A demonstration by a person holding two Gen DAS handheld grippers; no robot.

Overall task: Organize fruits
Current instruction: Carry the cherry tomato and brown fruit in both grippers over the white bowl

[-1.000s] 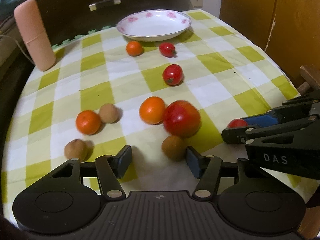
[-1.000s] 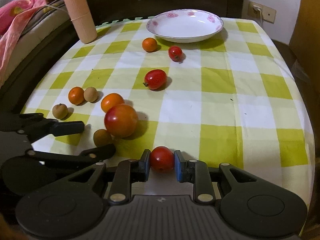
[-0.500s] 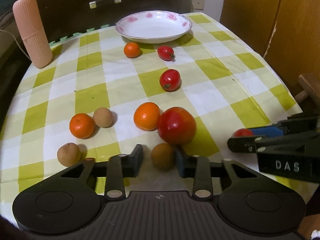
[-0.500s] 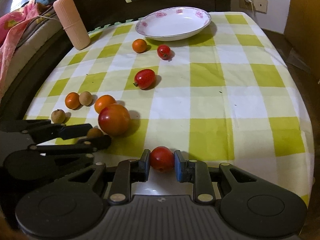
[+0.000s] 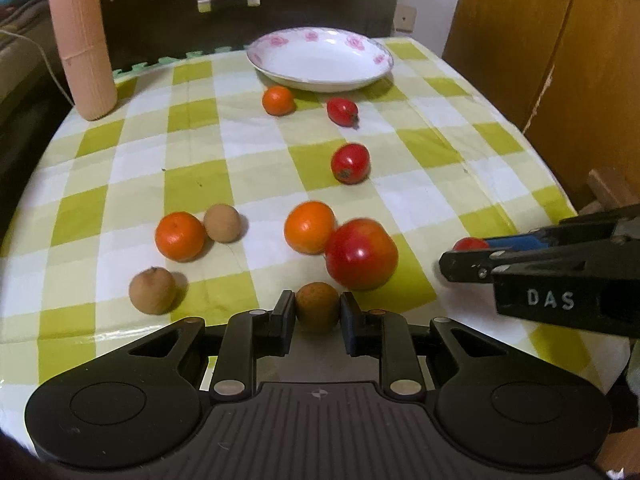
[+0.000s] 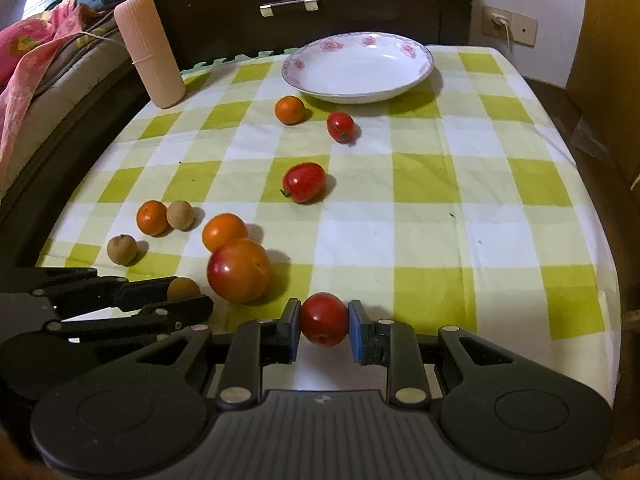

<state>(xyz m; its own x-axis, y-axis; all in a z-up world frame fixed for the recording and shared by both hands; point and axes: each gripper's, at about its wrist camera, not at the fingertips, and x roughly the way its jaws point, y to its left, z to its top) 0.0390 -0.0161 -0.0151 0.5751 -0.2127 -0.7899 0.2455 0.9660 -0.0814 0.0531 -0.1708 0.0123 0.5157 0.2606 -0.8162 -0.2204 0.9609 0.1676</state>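
My left gripper (image 5: 317,307) is shut on a small brown longan (image 5: 317,306) at the near edge of the checked tablecloth. A cherry tomato (image 6: 324,319) is clamped in my right gripper (image 6: 324,320), also near the front edge. A big red apple (image 5: 361,254) lies just beyond the left fingers, touching an orange (image 5: 309,227). Further left lie another orange (image 5: 179,236) and two loose longans (image 5: 222,223) (image 5: 152,290). Two cherry tomatoes (image 5: 350,163) (image 5: 341,111) and a small orange (image 5: 278,100) lie toward the white flowered plate (image 5: 320,76), which holds nothing.
A tall pink ribbed cylinder (image 5: 82,46) stands at the table's far left corner. A dark cabinet with a metal handle (image 5: 228,0) is behind the table, a wooden panel (image 5: 552,52) to the right. The right gripper (image 5: 552,276) shows at the left view's right side.
The left gripper's fingers went from wide open to shut around the brown longan. The right gripper kept hold of the cherry tomato and lifted slightly.
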